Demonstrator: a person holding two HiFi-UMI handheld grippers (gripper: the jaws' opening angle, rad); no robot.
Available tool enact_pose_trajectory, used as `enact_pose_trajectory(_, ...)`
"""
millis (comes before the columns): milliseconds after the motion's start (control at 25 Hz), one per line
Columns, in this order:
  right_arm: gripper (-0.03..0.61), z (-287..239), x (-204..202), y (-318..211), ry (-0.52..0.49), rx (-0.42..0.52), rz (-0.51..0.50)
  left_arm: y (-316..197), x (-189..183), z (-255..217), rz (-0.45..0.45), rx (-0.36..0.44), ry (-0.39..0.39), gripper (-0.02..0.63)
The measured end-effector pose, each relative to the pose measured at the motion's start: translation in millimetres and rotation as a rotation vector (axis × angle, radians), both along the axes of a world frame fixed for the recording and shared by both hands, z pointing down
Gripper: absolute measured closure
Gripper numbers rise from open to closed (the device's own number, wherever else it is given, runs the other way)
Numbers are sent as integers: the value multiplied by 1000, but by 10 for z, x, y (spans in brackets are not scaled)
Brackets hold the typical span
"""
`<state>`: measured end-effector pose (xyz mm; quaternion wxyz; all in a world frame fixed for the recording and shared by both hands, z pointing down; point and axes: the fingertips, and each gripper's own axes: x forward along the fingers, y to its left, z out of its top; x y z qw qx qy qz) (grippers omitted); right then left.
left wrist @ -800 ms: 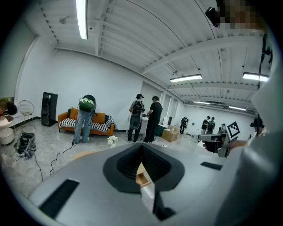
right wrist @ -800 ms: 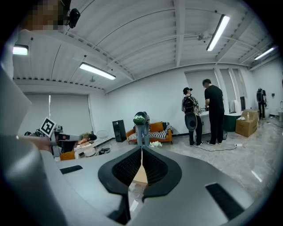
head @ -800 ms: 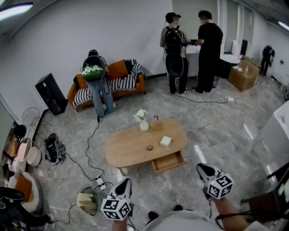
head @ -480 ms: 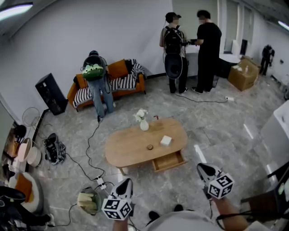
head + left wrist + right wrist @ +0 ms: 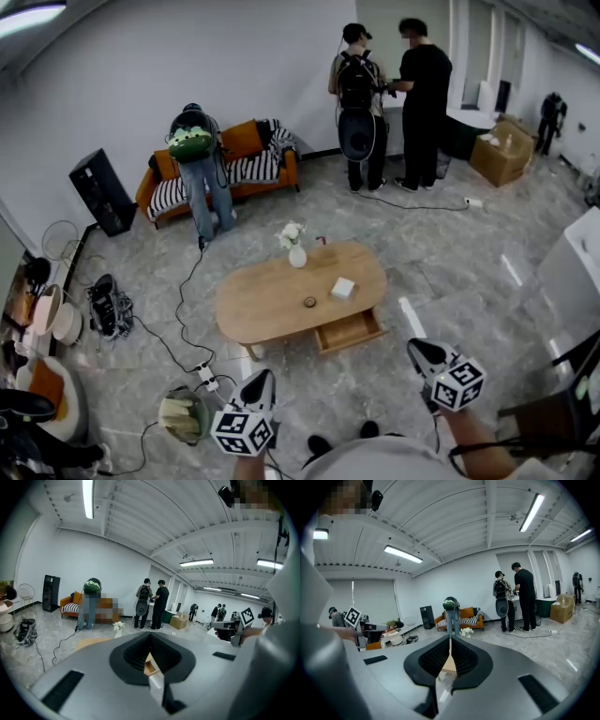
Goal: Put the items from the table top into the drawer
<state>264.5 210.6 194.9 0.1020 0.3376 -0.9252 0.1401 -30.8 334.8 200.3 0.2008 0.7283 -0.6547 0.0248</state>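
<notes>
The table (image 5: 272,305) has drifted slightly left in view, drawer (image 5: 349,330) open; left gripper (image 5: 262,377) and right gripper (image 5: 416,347) both closed, empty.

A pale grey marbled tile floor (image 5: 450,253) runs to plain white walls (image 5: 141,66). An orange sofa with a black-and-white striped throw (image 5: 258,173) stands against the far wall, with a tall black cabinet (image 5: 94,192) to its left. An oval light-wood coffee table (image 5: 262,305) sits mid-floor. Long fluorescent tube lights (image 5: 87,498) hang from a white beamed ceiling (image 5: 140,517). A brown cardboard box (image 5: 502,155) stands at the far right.
</notes>
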Motion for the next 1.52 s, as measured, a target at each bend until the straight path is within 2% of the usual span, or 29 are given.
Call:
enact_pose_trajectory(360,538,37,-120,99,-5,-20,12,109,-155,67,12,-8,7,612)
enact_pose_trajectory(1000,538,214,-520,561,-5,-45,30,380,-476,190,95,-16,19,612)
enact_pose_trajectory(1520,538,193,-733,515,72,-38,8,372,-679,210,86,-11,42,612)
